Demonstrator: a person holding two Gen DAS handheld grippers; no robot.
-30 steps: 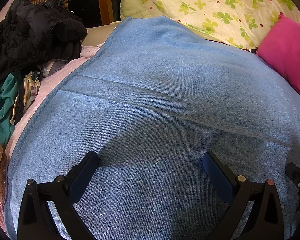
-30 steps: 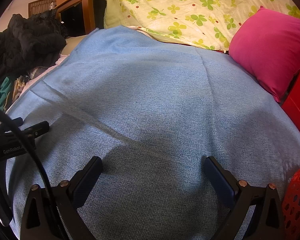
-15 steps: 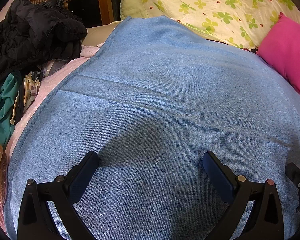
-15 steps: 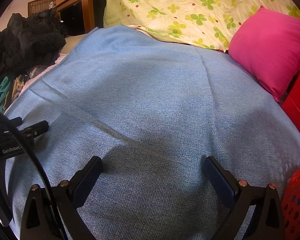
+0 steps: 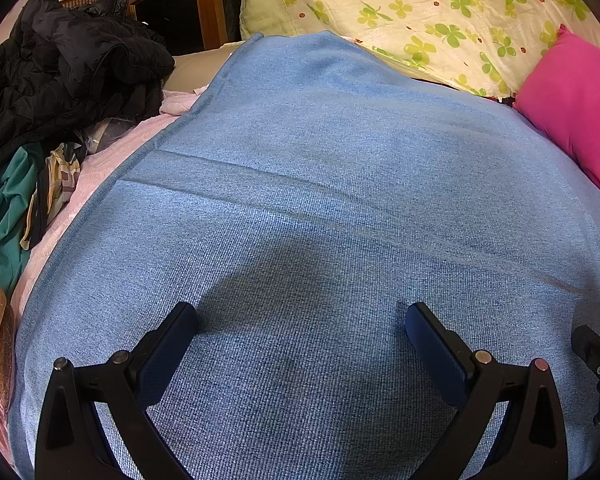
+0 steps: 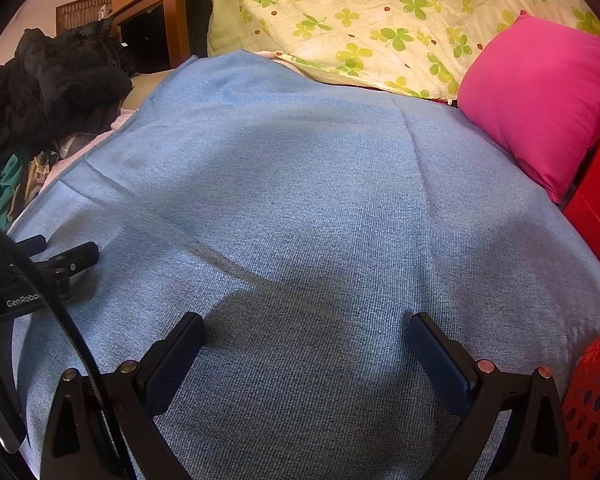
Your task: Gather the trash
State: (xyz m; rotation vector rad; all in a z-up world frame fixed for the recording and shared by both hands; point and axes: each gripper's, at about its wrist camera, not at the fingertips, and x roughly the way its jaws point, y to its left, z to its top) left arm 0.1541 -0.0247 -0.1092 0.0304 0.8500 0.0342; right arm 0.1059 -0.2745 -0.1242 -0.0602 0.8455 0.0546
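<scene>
Grippers idle over the blanket (image 5: 340,208) — left gripper (image 5: 300,320) and right gripper (image 6: 306,328) barely shifted in the last second, fingers apart and empty, no trash visible, red basket (image 6: 596,392) waiting at right.

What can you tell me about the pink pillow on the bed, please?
The pink pillow is a plump, plain magenta cushion of smooth fabric with pointed corners. It lies tilted at the far right of the bed, its lower edge resting on the blue blanket, its top against the clover-print bedding. A red surface borders its right side. Neither gripper touches it.
</scene>
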